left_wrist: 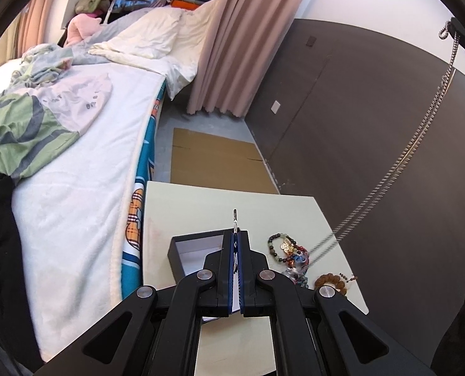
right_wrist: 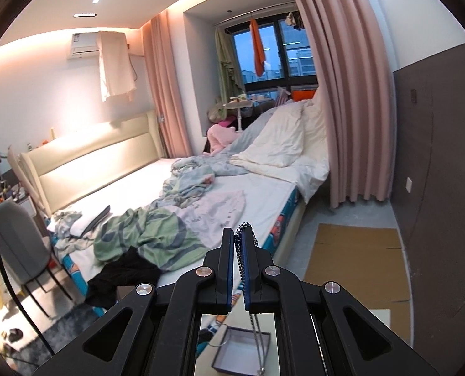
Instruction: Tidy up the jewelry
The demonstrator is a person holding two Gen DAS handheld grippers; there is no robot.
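Note:
My left gripper point(left_wrist: 235, 235) is shut on a small silver piece point(left_wrist: 234, 217) that pokes out past its fingertips, above an open black jewelry box point(left_wrist: 182, 250) on the small table point(left_wrist: 201, 200). My right gripper point(right_wrist: 235, 235) is shut on a silver chain necklace point(right_wrist: 248, 230), held high; the chain point(left_wrist: 420, 138) hangs down in the left wrist view to a pile of bead bracelets point(left_wrist: 290, 255) on the table. In the right wrist view the chain point(right_wrist: 257, 338) dangles over the box point(right_wrist: 242, 347).
A brown bead bracelet point(left_wrist: 329, 282) lies near the table's right edge. A bed point(left_wrist: 75, 172) with clothes stands left of the table. Flat cardboard point(left_wrist: 213, 163) lies on the floor beyond. A dark wall panel point(left_wrist: 357, 125) is on the right.

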